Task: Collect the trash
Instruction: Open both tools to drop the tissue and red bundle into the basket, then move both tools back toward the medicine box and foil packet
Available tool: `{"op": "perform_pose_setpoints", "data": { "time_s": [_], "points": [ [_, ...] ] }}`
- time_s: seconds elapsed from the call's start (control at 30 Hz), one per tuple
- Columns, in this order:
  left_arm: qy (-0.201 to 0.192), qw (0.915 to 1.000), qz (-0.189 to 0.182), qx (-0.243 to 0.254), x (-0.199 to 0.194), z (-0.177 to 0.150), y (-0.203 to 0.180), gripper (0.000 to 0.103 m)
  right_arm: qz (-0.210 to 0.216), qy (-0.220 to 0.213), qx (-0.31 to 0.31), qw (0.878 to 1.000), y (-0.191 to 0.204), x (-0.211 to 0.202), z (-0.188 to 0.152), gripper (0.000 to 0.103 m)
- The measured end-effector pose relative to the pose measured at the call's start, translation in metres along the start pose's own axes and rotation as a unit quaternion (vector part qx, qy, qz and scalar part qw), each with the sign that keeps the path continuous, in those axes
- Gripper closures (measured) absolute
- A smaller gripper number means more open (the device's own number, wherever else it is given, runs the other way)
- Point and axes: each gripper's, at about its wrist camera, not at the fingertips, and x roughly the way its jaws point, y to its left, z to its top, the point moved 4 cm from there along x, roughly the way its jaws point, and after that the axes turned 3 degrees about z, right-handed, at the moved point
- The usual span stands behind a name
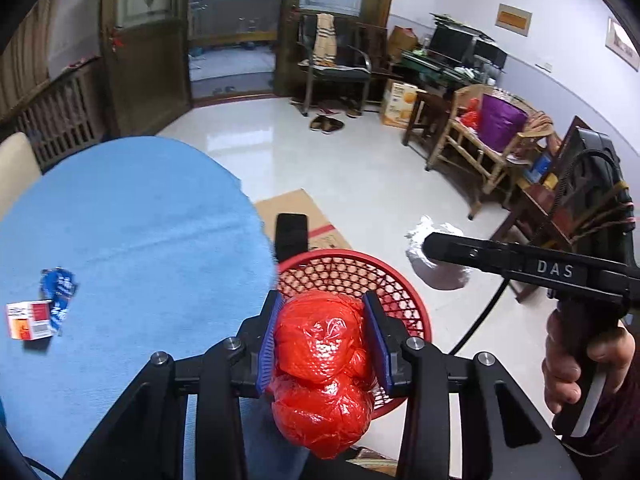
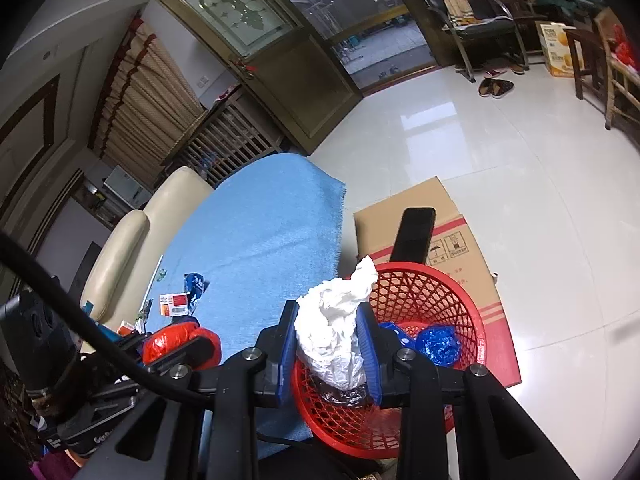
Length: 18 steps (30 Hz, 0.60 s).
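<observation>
Trash in both claws. Red plastic wad (image 1: 324,364) pinched in left claw (image 1: 326,340), low centre of left view, over near rim of red basket (image 1: 416,304). White crumpled bag (image 2: 336,336) clamped tight in right claw (image 2: 330,350), centre of right view, above basket's left edge. Blue wrapper (image 2: 438,344) already inside. Likely risk: early release over rim, dropping either piece onto floor or blue-clothed counter (image 1: 140,220). Small carton (image 1: 30,319) and foil wrapper (image 1: 60,292) left uncollected at lower left.

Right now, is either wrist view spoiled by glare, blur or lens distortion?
Left wrist: sharp; fisheye bends the walls, dark corners; window glare on the floor tiles; red bag shiny. Right wrist: sharp, same bending; glare patch on the floor tiles; white wad bright but readable.
</observation>
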Motion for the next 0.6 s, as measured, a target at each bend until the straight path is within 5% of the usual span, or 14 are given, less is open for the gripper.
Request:
{"op": "perform_pose_setpoints", "data": {
  "time_s": [0.17, 0.27, 0.5, 0.6],
  "points": [
    [0.015, 0.9993, -0.032, -0.016, 0.017, -0.003, -0.004, 0.05, -0.006, 0.012, 0.013, 1.0, -0.007, 0.006, -0.003, 0.065],
    [0.009, 0.9994, -0.024, -0.021, 0.017, -0.005, 0.001, 0.042, -0.01, 0.01, 0.026, 1.0, -0.011, 0.007, -0.004, 0.031],
    [-0.001, 0.9992, 0.019, -0.036, -0.003, -0.018, 0.033, 0.04, -0.003, -0.019, 0.011, 1.0, -0.004, -0.004, 0.0, 0.031],
    [-0.006, 0.9968, 0.072, -0.033, -0.019, -0.037, 0.055, 0.036, 0.0, -0.013, 0.007, 1.0, 0.003, 0.0, -0.001, 0.031]
  ]
}}
